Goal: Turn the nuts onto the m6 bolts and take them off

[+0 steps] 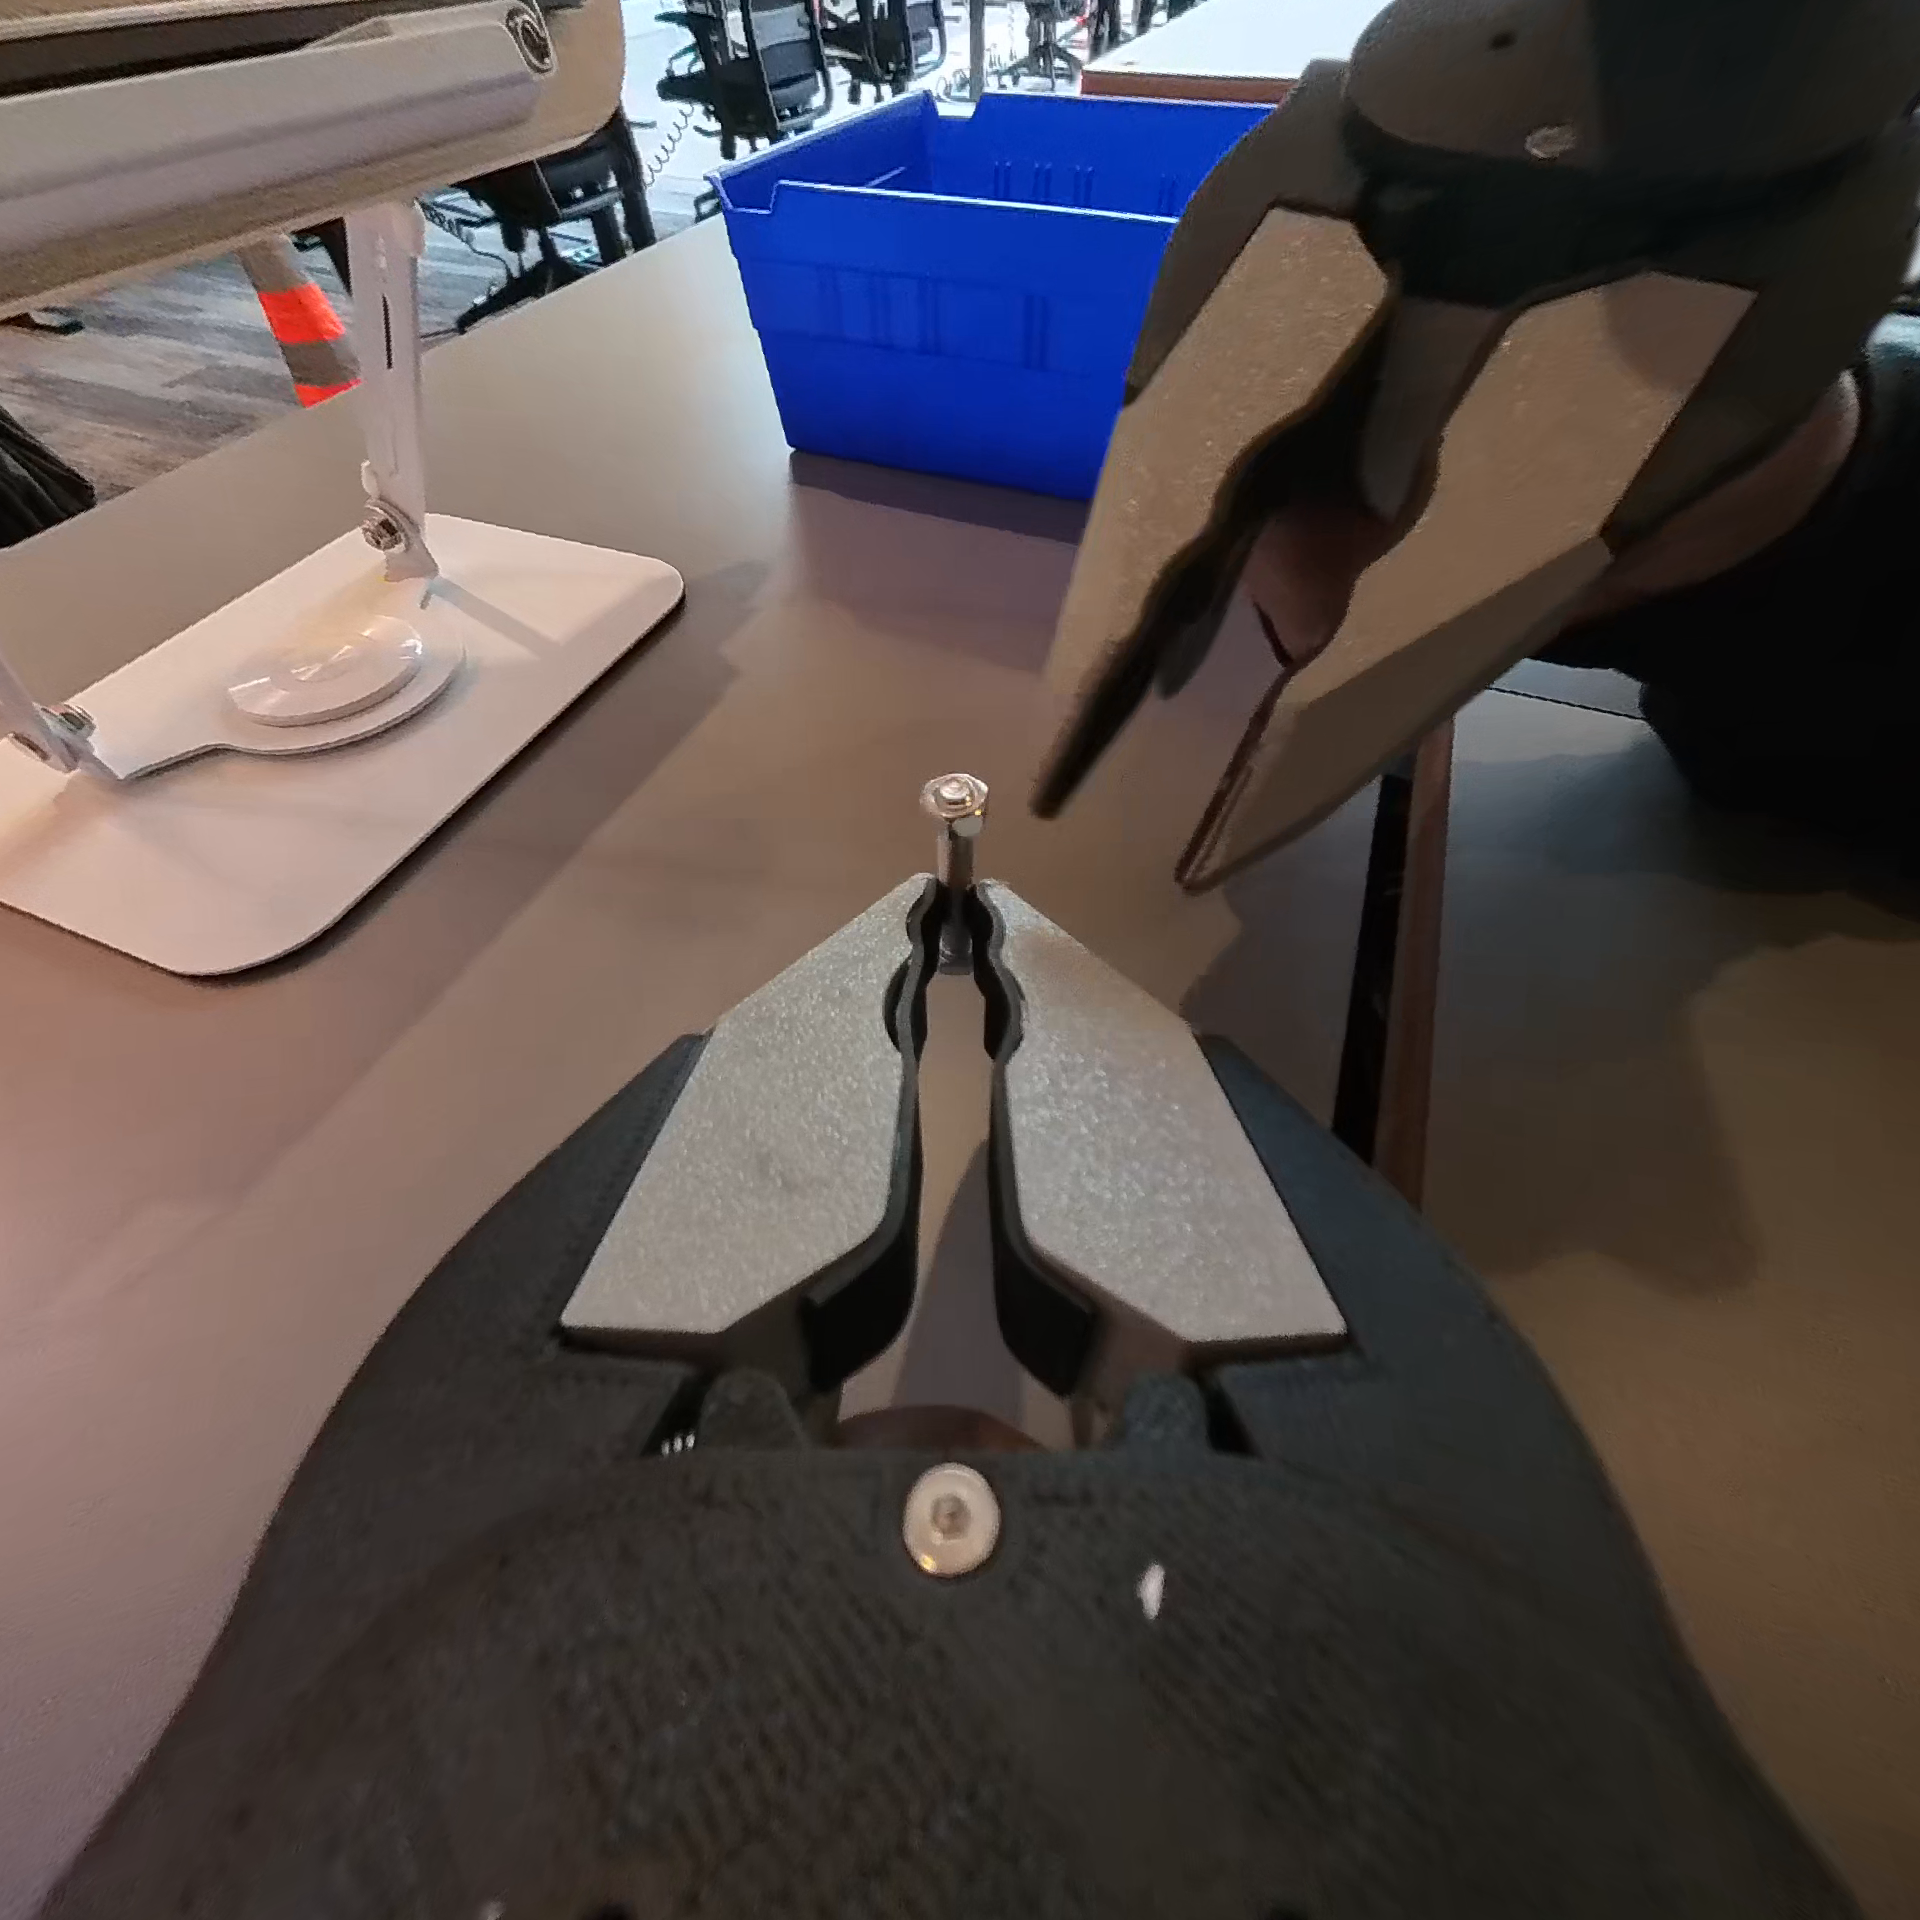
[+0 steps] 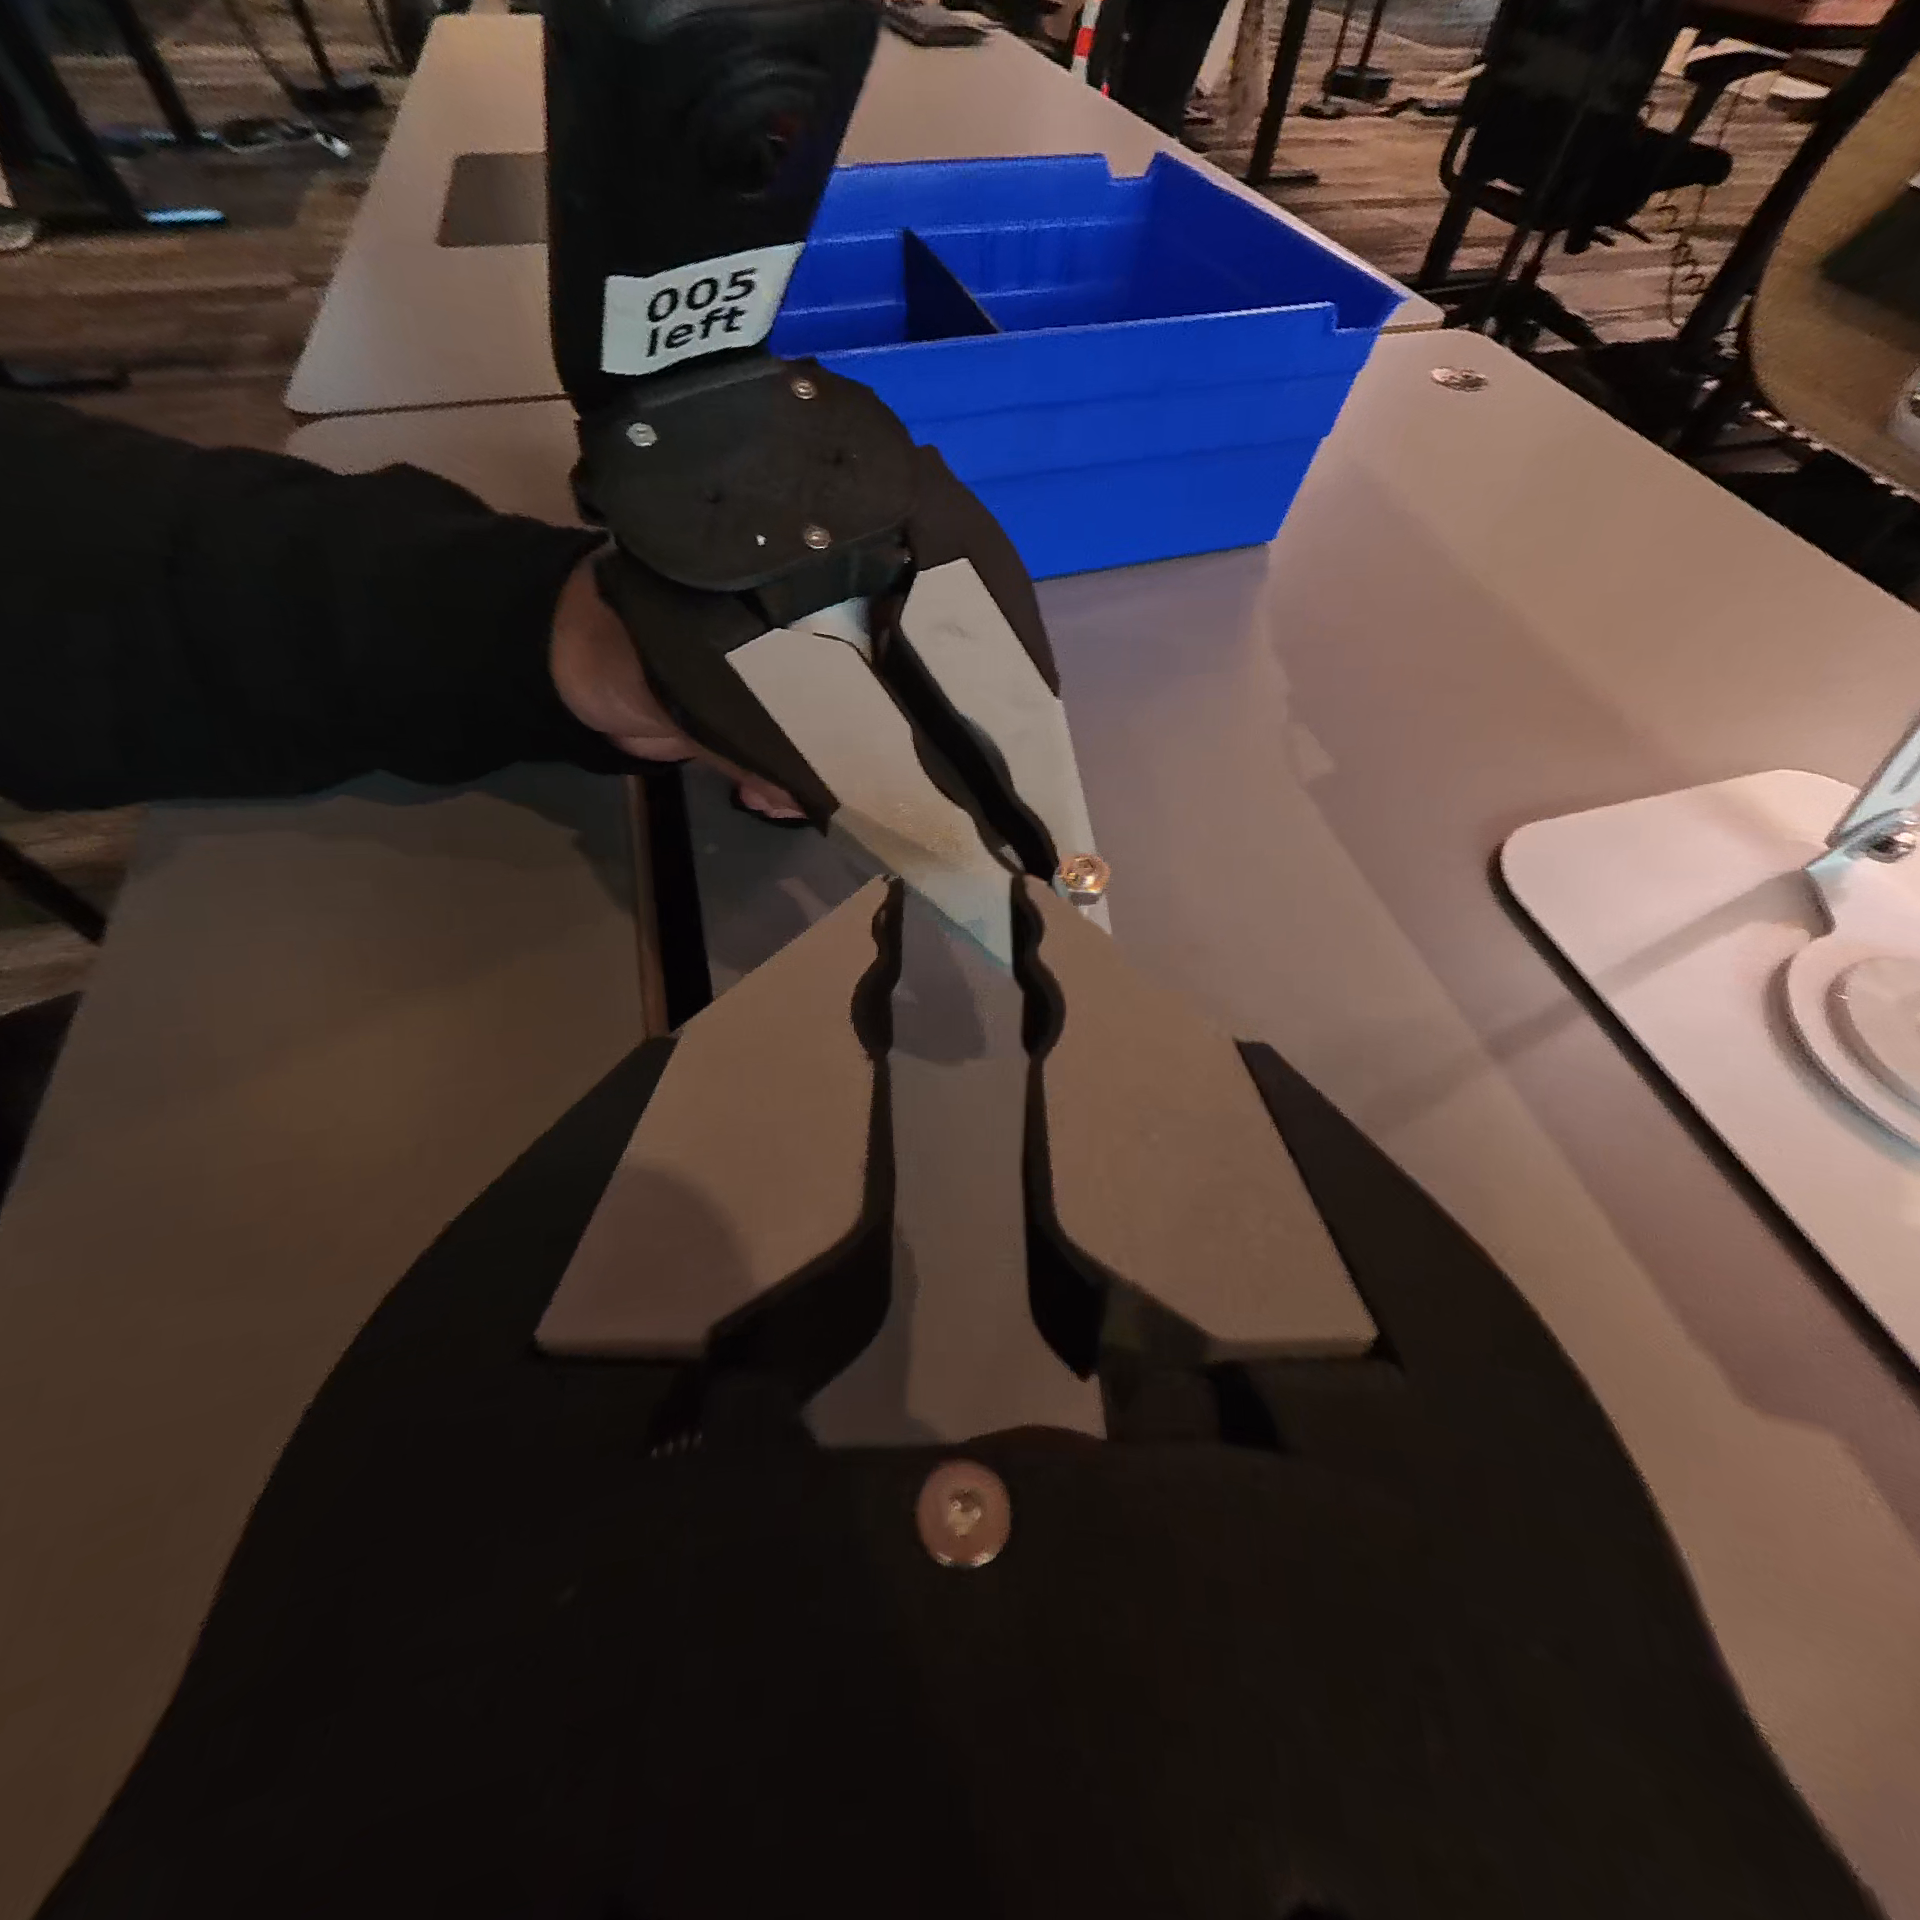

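My left gripper (image 1: pixel 951 914) has its fingers clenched on the bolt (image 1: pixel 953 868) by the lower end, shank sticking out past the tips, nut (image 1: pixel 954 798) sitting at the far end. My right gripper (image 2: pixel 951 899) has its fingers parted with nothing between them, tips just beside the nut but not on it.

Risks as I judge them:
- The grip on the bolt is at the very fingertips, so any sideways push from the right could pivot or pop it out onto the table (image 1: pixel 582 790).
- The nut is small; an off-centre close would pinch the shank instead.
- If the nut comes loose ungripped, it may drop and roll, nowhere near the blue bin (image 1: pixel 956 301).
- The white stand (image 1: pixel 343 717) is well apart, so no clash there.
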`<act>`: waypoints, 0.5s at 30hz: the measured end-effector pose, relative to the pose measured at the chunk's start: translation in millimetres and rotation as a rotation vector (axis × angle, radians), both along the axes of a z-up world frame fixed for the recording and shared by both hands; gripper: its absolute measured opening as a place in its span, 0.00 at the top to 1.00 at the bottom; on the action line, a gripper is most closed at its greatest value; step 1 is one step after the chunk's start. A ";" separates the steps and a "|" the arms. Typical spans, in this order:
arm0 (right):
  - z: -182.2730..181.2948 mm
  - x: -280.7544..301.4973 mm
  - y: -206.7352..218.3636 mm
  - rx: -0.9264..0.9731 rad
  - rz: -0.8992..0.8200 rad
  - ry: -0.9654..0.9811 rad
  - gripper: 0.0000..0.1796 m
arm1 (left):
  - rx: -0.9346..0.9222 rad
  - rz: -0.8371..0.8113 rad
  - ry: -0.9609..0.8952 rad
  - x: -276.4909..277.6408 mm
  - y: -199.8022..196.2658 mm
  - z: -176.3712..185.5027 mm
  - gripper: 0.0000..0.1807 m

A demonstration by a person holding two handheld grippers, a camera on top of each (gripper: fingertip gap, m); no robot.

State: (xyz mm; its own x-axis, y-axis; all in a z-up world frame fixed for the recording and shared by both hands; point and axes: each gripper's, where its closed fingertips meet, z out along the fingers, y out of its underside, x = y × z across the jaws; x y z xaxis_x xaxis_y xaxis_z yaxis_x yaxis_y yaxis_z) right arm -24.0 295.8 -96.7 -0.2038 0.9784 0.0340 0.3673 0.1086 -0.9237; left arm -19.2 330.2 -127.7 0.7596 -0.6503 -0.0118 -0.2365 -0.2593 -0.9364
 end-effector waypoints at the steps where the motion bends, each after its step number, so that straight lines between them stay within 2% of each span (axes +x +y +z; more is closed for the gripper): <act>1: 1.1 -0.2 3.0 -0.003 -0.015 0.006 0.88 | -0.001 -0.002 0.001 0.5 -0.2 -0.3 0.99; 7: 1.9 -0.7 17.1 -0.024 -0.082 0.020 0.81 | 0.002 -0.011 -0.002 2.3 -1.1 0.5 0.99; 12: -2.7 -1.6 8.3 -0.002 -0.042 -0.007 0.82 | 0.004 -0.009 0.005 2.0 -0.9 0.0 0.99; 13: -2.4 -0.9 7.4 0.006 -0.037 -0.009 0.84 | 0.005 -0.003 0.002 0.9 -0.3 0.5 0.99; 15: -0.8 1.3 -1.8 -0.015 0.018 -0.006 0.94 | 0.006 0.004 -0.006 -1.1 0.3 1.7 0.99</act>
State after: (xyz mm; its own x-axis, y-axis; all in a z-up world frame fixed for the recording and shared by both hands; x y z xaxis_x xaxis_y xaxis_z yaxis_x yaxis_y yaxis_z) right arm -22.7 294.0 -97.5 -0.2220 0.9749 0.0183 0.3705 0.1017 -0.9233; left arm -20.3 330.5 -125.9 0.7625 -0.6469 -0.0113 -0.2302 -0.2549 -0.9391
